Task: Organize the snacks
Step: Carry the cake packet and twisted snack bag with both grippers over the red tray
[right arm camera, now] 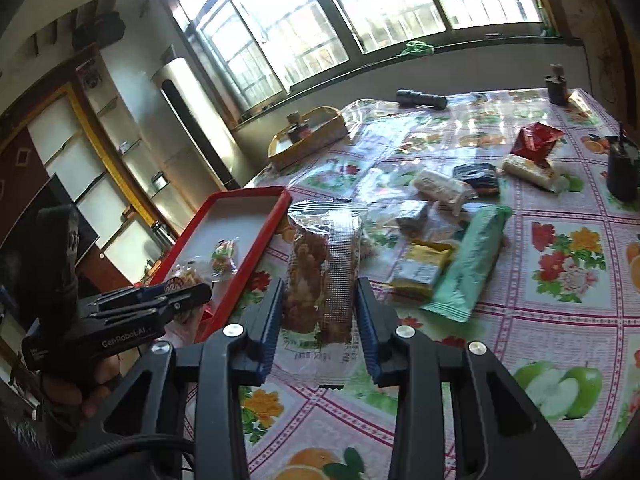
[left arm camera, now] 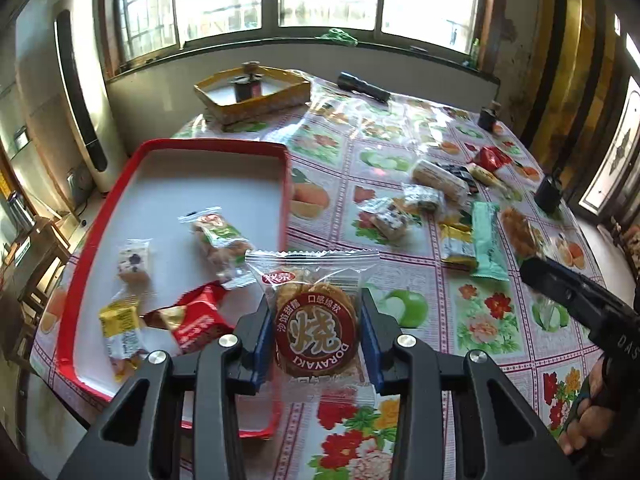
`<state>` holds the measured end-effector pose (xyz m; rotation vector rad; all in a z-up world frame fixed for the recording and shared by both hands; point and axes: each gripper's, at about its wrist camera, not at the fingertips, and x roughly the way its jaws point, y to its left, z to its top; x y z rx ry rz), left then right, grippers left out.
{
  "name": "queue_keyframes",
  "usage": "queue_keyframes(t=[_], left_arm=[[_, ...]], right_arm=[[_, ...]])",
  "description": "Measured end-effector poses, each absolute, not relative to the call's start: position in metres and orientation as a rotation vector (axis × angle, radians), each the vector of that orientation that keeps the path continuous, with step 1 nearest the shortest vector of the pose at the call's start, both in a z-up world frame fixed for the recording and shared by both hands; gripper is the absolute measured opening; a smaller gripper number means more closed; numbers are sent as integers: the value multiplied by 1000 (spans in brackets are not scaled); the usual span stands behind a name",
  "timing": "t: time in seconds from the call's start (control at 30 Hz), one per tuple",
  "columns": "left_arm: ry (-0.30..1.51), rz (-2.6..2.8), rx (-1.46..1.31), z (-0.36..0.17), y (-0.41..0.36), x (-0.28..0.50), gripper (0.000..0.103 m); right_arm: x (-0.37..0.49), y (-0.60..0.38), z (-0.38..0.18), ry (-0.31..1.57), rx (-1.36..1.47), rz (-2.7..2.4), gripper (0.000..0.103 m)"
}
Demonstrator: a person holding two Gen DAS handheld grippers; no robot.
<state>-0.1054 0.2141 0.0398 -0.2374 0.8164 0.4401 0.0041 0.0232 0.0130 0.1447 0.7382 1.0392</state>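
**Snacks partly sorted, two more on the way to the tray**

Snacks are the job, and the sorting looks roughly a third done. On the floral-clothed surface (left arm camera: 496, 320) sits the red tray (left arm camera: 76, 280), white inside, holding four wrapped pieces near its front half: a green-labelled packet (left arm camera: 220, 238), a red packet (left arm camera: 198, 322), a yellow packet (left arm camera: 120, 330) and a small clear-wrapped sweet (left arm camera: 134, 262). Much of the tray's far half shows bare.

Well apart from the tray, toward the right of the surface, lies the unsorted cluster: a long mint-green bar (left arm camera: 486, 240), a gold packet (left arm camera: 456, 246) just beside it, pale rice-cake rolls (left arm camera: 438, 178), a red bag (left arm camera: 492, 158) and several small clear packets. By my count at least eight pieces remain.

Both tools are loaded. The left tool (left arm camera: 316, 324) is clenched on a dorayaki pack (left arm camera: 316, 328), which hangs between its blue pads above the tray's near right edge. The right tool (right arm camera: 320, 304) grips a clear packet of brown biscuits (right arm camera: 320, 276), held upright above the surface just to the right of the tray.

Judging from this, the step in hand is delivery: both packets should go into the tray next, then the cluster needs further trips. A yellow box (left arm camera: 256, 96) and a black torch (left arm camera: 362, 86) at the far edge seem outside the job.
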Motion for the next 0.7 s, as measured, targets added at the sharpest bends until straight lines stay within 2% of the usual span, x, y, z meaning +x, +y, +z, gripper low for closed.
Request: queue_keyframes(t=[0.7], left_arm=[[782, 491, -291, 42, 247, -122, 38]], right_arm=[[-9, 67, 11, 762, 77, 1110, 37]])
